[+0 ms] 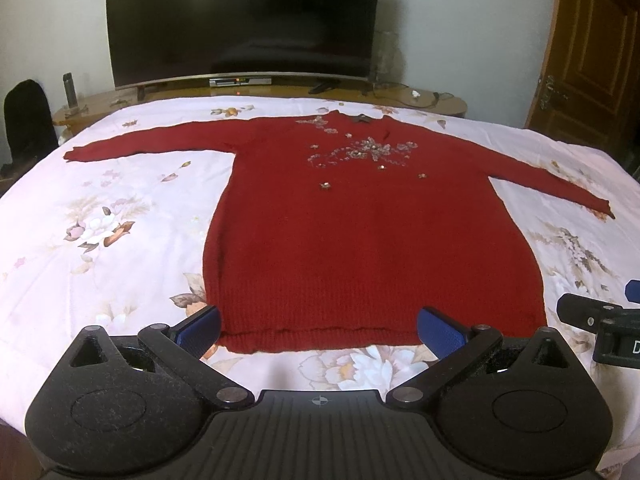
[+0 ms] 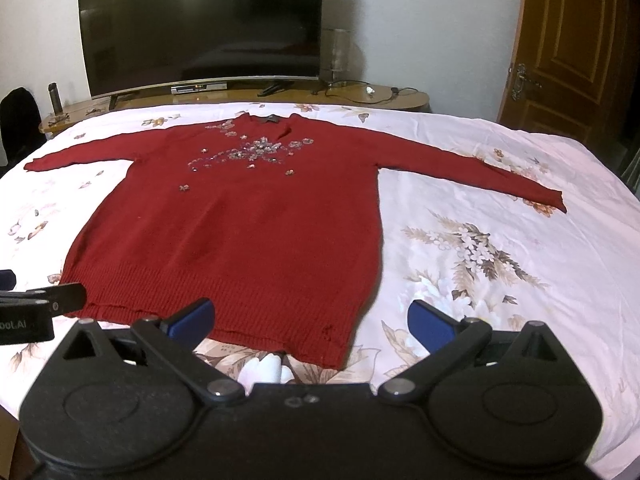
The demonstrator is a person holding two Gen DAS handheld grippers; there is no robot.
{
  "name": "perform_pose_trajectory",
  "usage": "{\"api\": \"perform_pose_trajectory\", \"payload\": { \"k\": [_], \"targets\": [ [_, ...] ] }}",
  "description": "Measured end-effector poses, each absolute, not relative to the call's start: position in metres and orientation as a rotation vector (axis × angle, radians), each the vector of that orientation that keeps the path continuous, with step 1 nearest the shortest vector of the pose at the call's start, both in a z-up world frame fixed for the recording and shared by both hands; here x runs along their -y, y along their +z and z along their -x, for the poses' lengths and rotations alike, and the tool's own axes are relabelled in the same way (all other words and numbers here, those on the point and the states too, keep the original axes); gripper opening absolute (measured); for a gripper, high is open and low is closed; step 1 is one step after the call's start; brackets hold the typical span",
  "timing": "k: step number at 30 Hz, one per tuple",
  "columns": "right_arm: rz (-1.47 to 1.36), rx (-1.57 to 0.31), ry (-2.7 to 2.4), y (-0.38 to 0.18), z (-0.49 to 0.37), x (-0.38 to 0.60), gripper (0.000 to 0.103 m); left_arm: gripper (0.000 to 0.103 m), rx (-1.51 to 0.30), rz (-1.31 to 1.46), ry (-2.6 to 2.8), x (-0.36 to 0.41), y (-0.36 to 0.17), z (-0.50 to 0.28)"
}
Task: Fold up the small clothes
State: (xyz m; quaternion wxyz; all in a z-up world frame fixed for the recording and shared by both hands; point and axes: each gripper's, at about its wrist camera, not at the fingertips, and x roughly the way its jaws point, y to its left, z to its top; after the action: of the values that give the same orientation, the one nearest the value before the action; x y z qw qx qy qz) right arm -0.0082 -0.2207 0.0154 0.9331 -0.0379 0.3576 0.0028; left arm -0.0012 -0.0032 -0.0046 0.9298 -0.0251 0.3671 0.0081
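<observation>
The red sweater [image 1: 360,232] is lying flat and face up across the middle of the bedspread [image 1: 120,208], hem toward the near edge, collar toward the far edge, both sleeves reaching out toward the side edges. The left gripper [image 1: 319,330] is hovering released above the hem, blue pads wide apart, grasping nothing. The right gripper [image 2: 310,326] is hovering released over the hem's right corner, likewise empty. A television [image 2: 200,24] is standing beyond the far edge.

TV [image 1: 244,20] off, on wood stand [image 1: 420,100] | floral bedsheet [image 1: 120,208] | wood door [image 1: 592,48] rt | bottle [image 1: 69,90] lt
</observation>
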Motion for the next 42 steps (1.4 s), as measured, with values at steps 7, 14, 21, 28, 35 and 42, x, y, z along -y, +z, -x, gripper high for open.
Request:
{"api": "perform_pose_trajectory", "payload": {
  "k": [7,14,21,28,35,42],
  "targets": [
    [0.079,-0.733,0.005,0.014,0.009,0.219,0.103,0.103,-0.753,0.052,0.014,0.002,-0.005,0.000],
    [0.081,-0.735,0.007,0.014,0.009,0.219,0.103,0.103,-0.754,0.052,0.016,0.003,-0.006,0.001],
    [0.079,-0.736,0.010,0.013,0.009,0.218,0.103,0.103,-0.760,0.047,0.013,0.003,-0.006,0.000],
    [-0.016,-0.689,0.032,0.016,-0.002,0.246,0.103,0.103,-0.665,0.130,-0.021,-0.016,0.003,-0.028],
    [-0.230,-0.609,-0.021,0.023,-0.047,0.325,0.101,0.103,-0.515,0.092,0.014,-0.013,0.007,-0.099],
    [-0.428,-0.543,-0.154,0.003,-0.128,0.425,0.099,0.103,-0.577,0.160,-0.004,-0.015,-0.021,-0.202]
  ]
}}
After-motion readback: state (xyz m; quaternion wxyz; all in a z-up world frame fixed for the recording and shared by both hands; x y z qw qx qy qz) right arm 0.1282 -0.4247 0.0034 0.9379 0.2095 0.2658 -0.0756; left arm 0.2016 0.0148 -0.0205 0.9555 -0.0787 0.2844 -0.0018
